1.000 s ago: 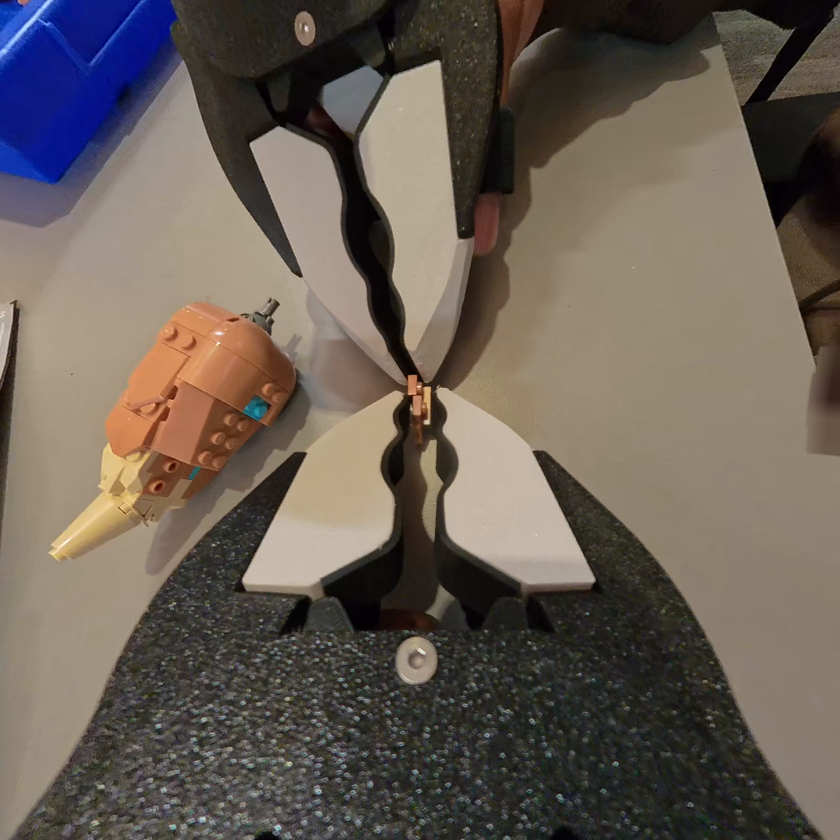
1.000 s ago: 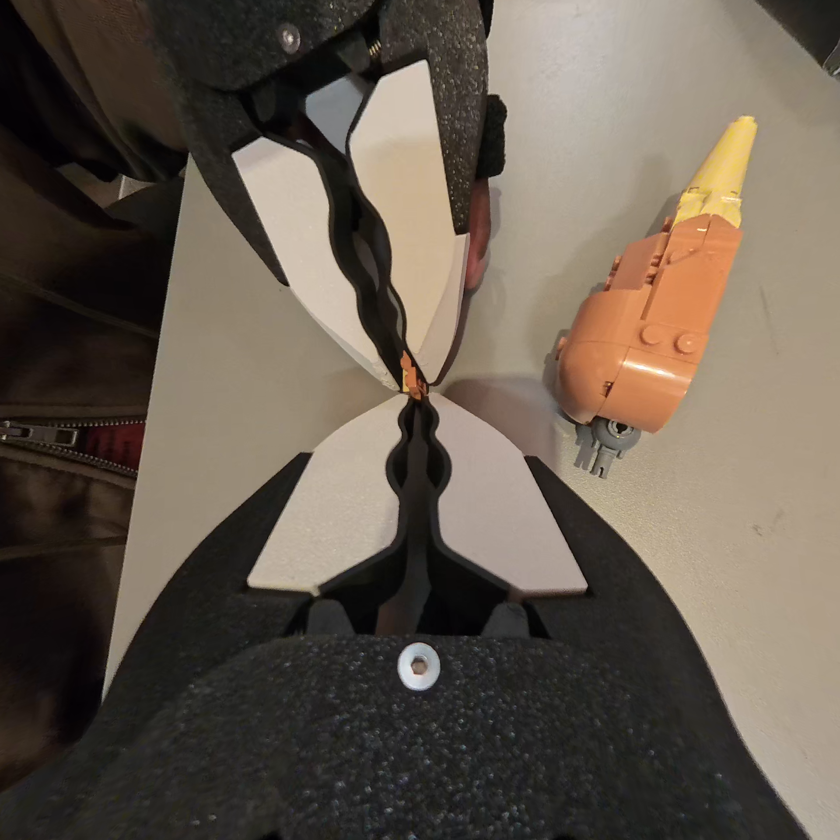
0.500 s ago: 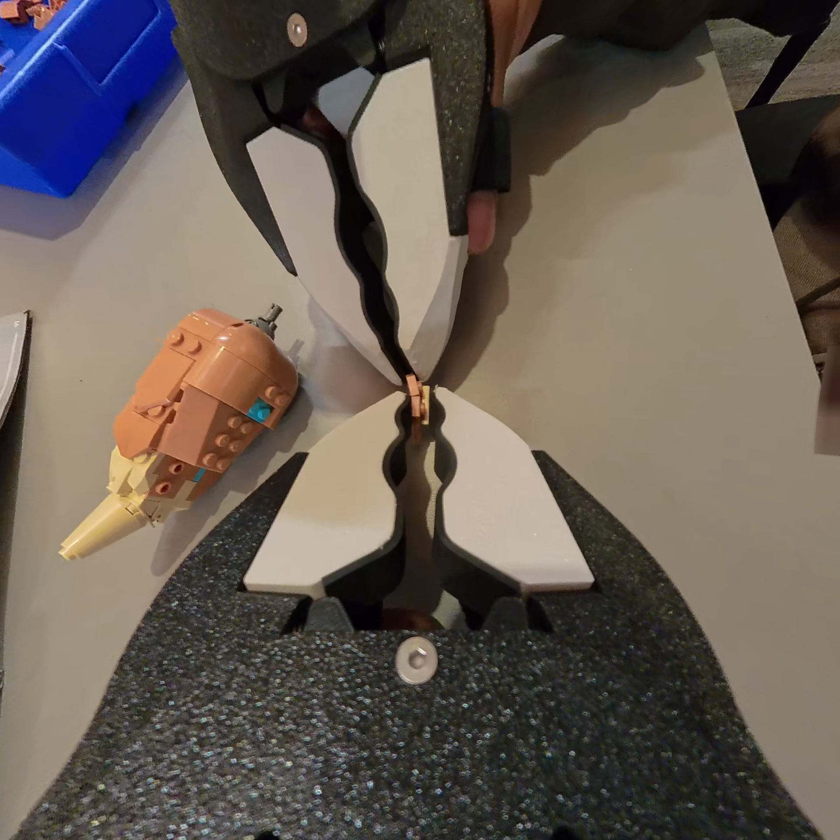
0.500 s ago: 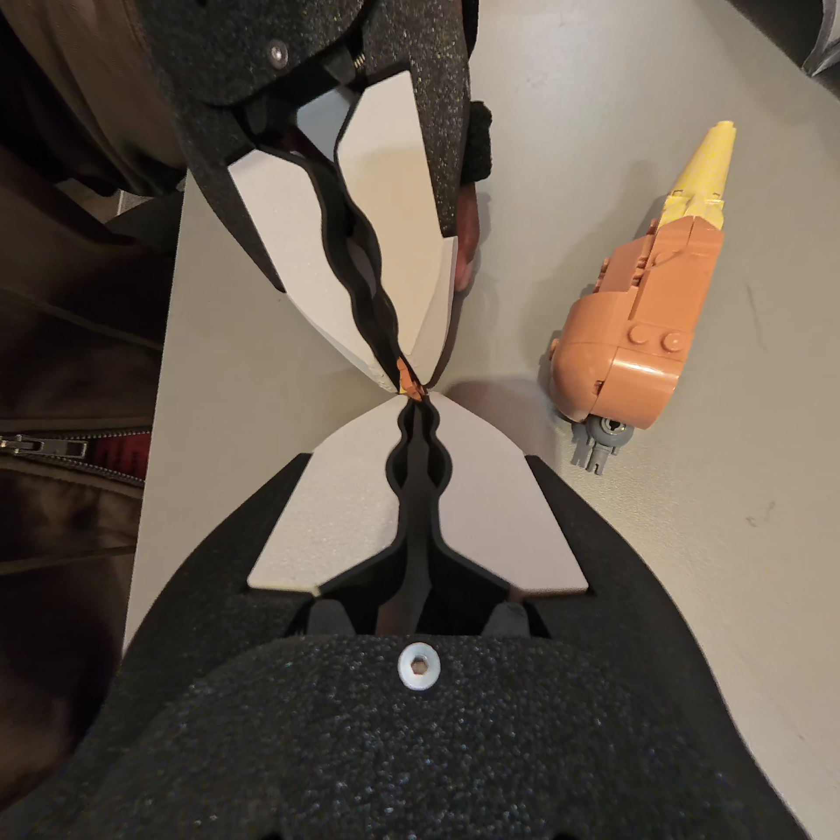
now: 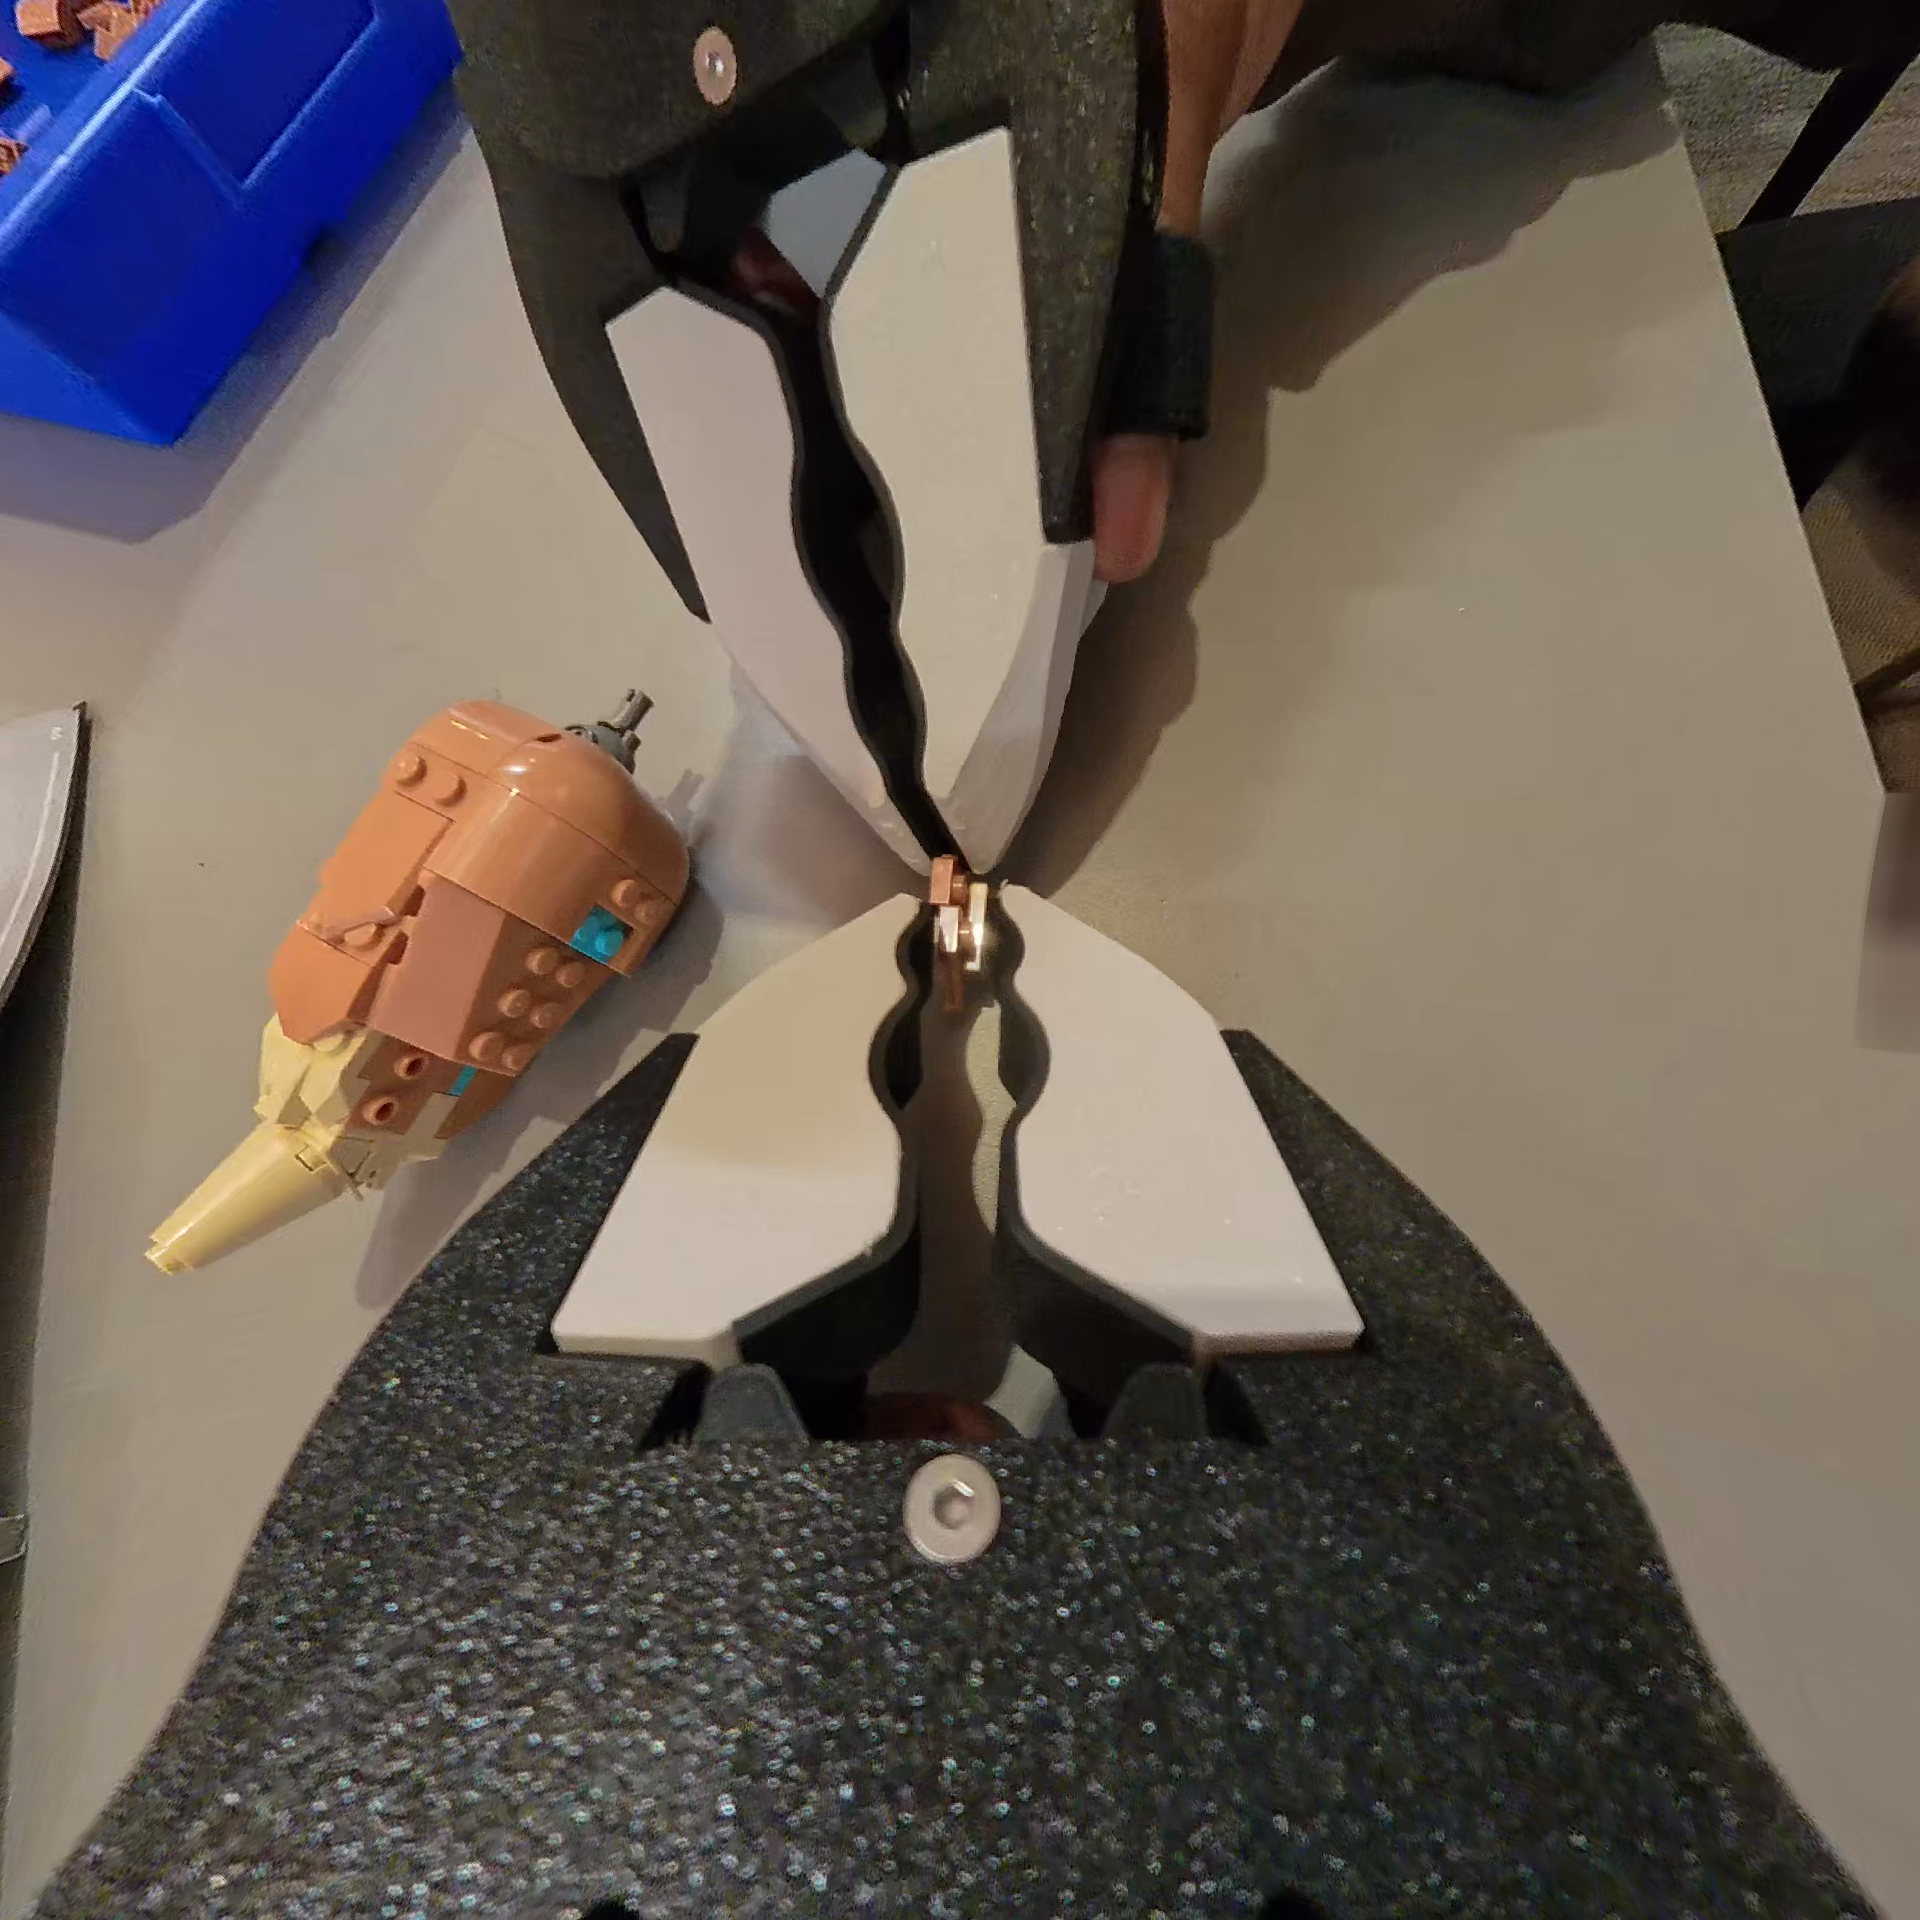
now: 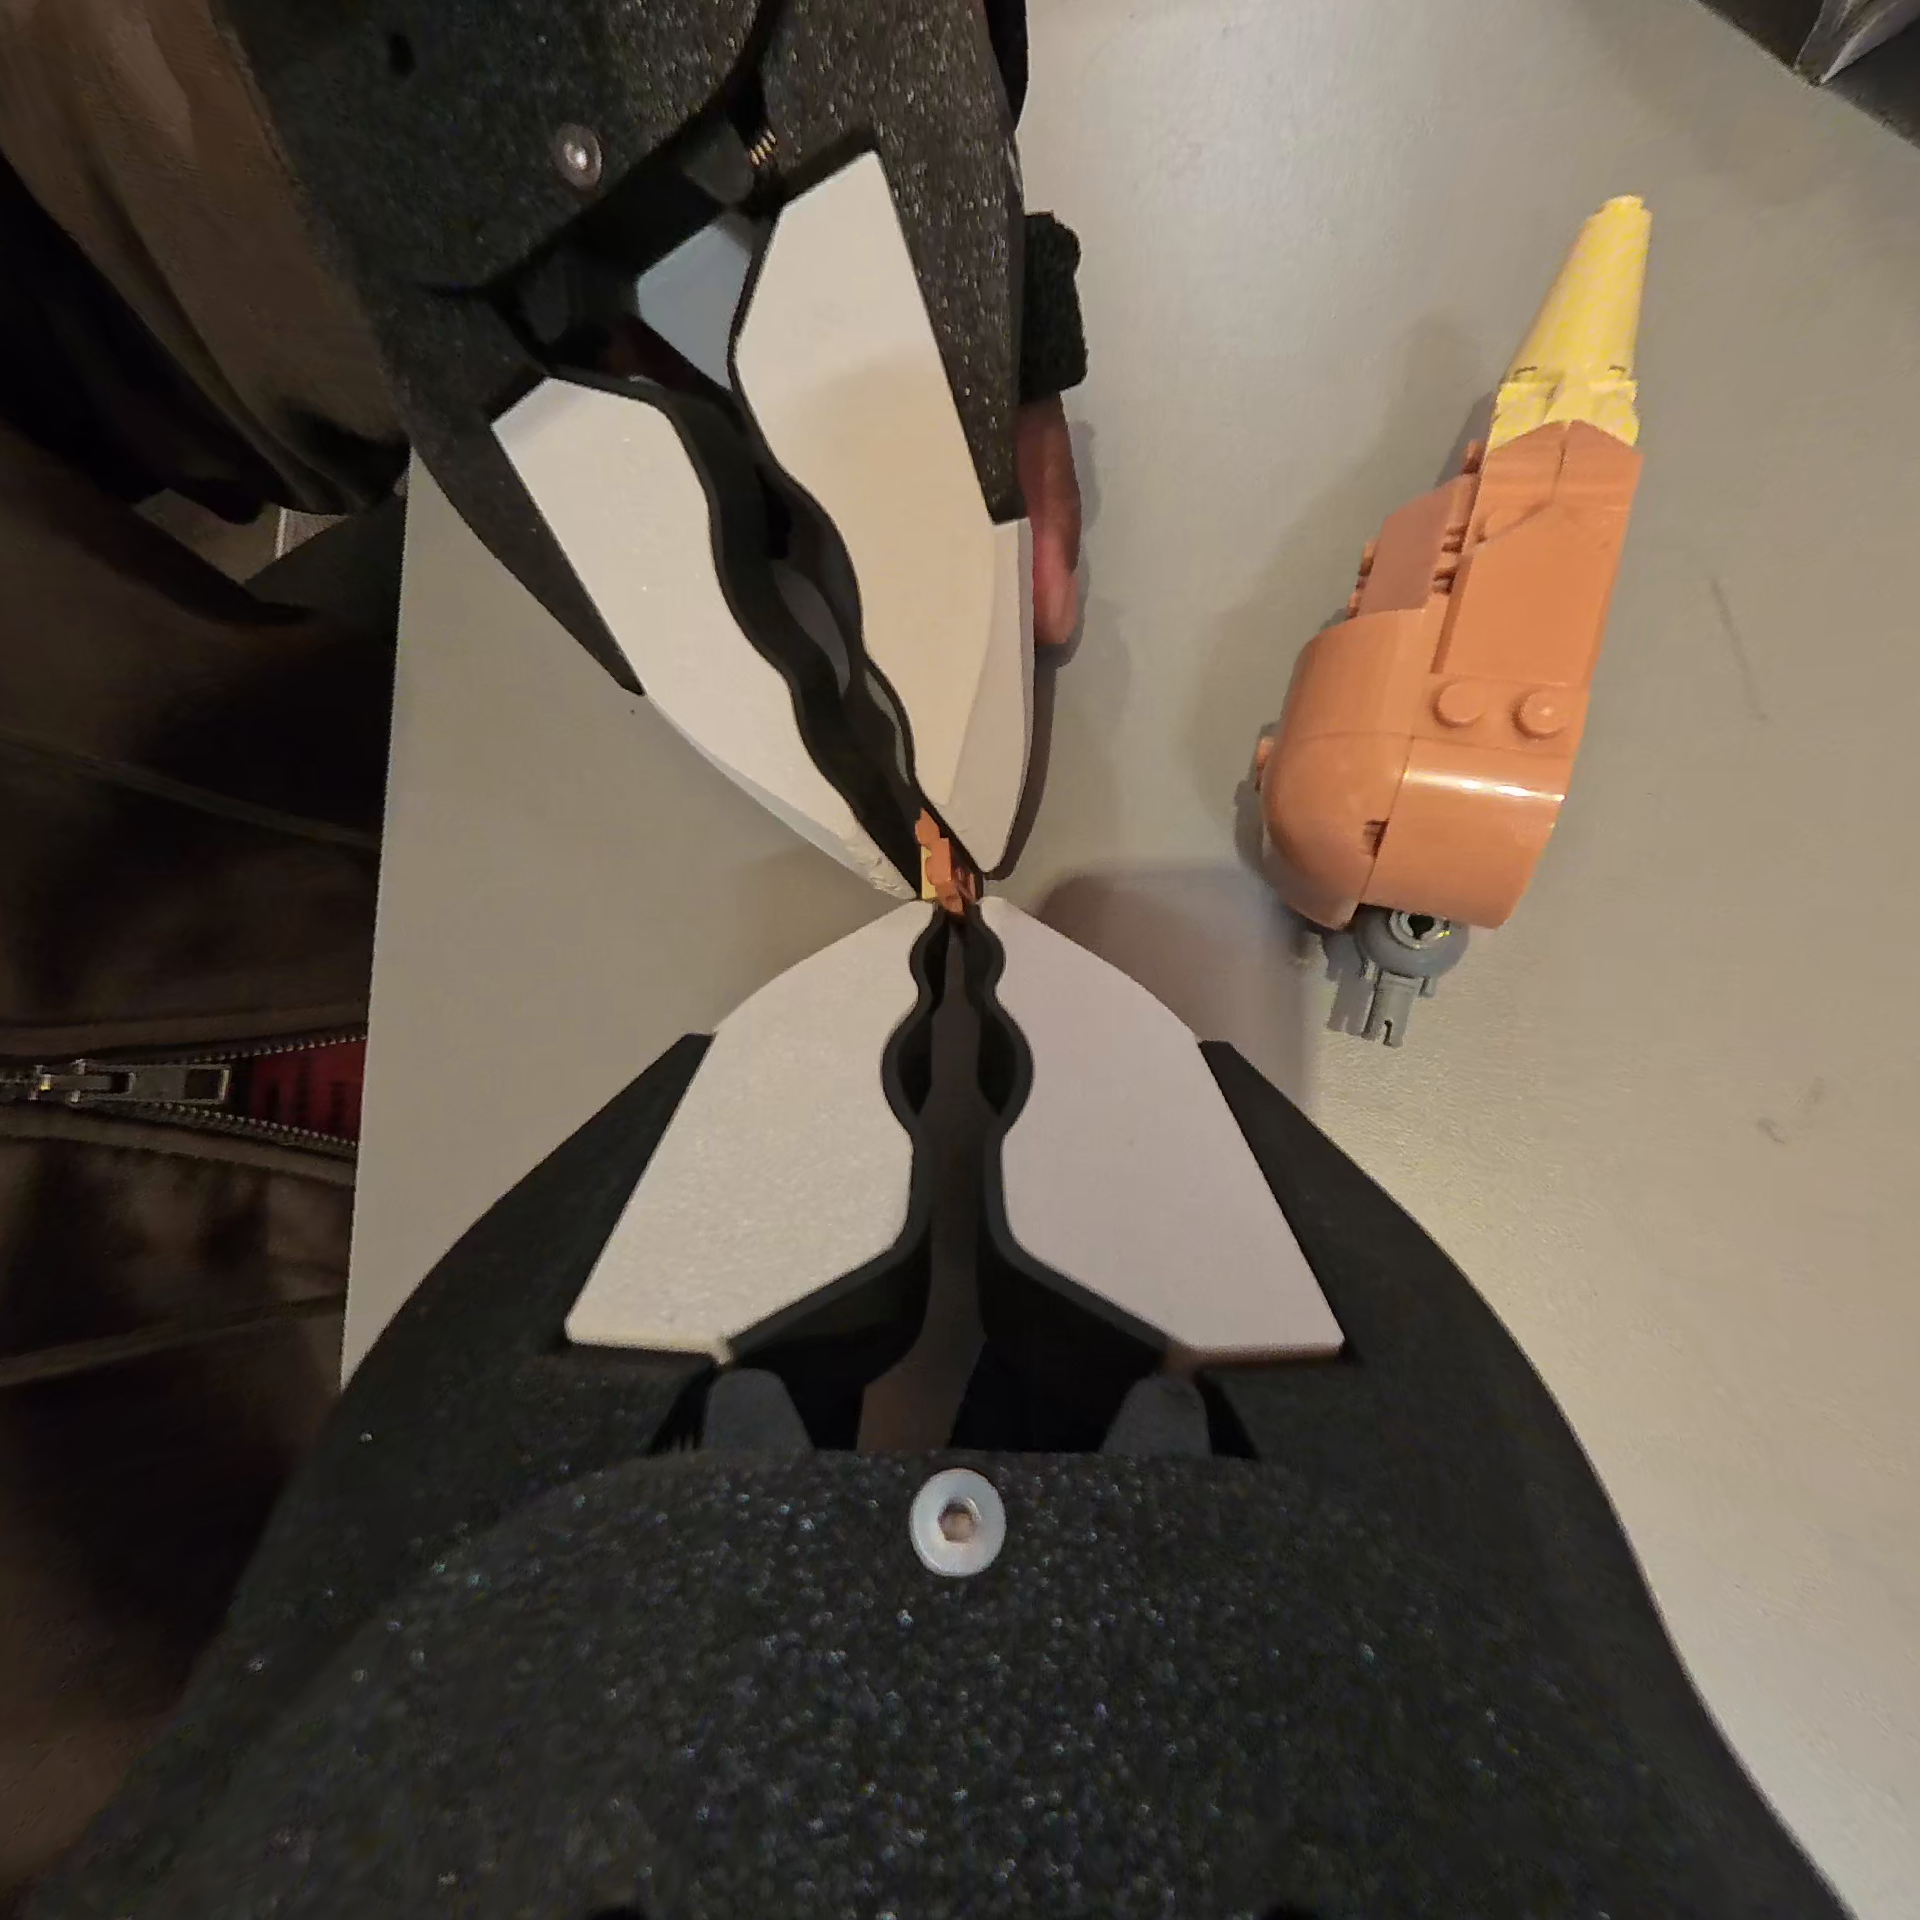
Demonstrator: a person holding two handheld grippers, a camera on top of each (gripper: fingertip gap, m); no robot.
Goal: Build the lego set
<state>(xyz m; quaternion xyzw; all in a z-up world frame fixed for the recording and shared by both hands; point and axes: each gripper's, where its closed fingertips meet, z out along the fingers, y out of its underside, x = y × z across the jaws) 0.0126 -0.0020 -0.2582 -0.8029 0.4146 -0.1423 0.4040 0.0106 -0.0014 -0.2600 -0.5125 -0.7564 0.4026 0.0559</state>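
Left wrist view: tiny brown-and-tan lego piece (image 5: 958,925) sits mid-air at the point where both grippers meet tip to tip, above the grey table (image 5: 1455,831). Left gripper (image 5: 961,914) is closed down on the lower end of the piece, tips pinching it, w/ a narrow wavy gap farther back between the pads. Right gripper (image 5: 951,857) comes in from the top of frame, tips squeezed on the upper end of the same piece; a person's fingertip (image 5: 1127,509) shows beside its black shell.

Right wrist view: same small piece (image 6: 940,873) shows orange-brown betw. the two sets of tips, right gripper (image 6: 951,914) at the bottom, left gripper (image 6: 935,862) opposite. Can't tell if it's one brick or two being joined.

Partly built lego model (image 5: 457,956), brown body w/ tan cone tip, teal bits and a grey pin end, lies on its side on the table, near the grippers but not touching. Blue parts bin (image 5: 156,239) w/ small brown pieces sits at the far-left corner. Edge of a dark booklet (image 5: 31,831) at far left.
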